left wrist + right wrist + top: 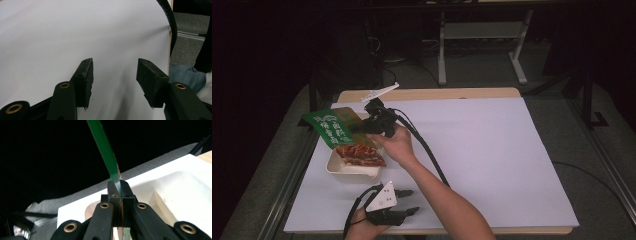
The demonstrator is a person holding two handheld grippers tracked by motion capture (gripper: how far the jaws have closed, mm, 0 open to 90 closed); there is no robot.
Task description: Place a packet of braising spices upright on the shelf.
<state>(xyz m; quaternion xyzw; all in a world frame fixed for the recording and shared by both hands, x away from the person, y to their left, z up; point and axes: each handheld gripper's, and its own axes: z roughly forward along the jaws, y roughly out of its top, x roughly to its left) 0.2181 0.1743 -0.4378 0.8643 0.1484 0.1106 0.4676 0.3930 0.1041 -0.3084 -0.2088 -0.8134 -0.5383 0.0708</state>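
Observation:
A cream food tray (341, 170) with red-brown food (360, 155) sits at the left of the white sheet. Above its far-left side hangs a green cover film with white lettering (328, 128), lifted off the tray. My right gripper (358, 128) reaches across from the right and is shut on the film's edge. In the right gripper view the green film (102, 145) runs edge-on up out of the closed jaws of the right gripper (117, 186), with the tray (175, 192) below. My left gripper (412, 201) lies near the front edge, open. The left gripper (115, 75) has nothing between its jaws.
A white plastic piece (380, 91) lies at the table's back edge, behind the tray. The right gripper's cable (427, 150) trails over the sheet toward the front. The white sheet (492, 145) stretches right of the arms. The floor and a metal stand (482, 35) lie beyond.

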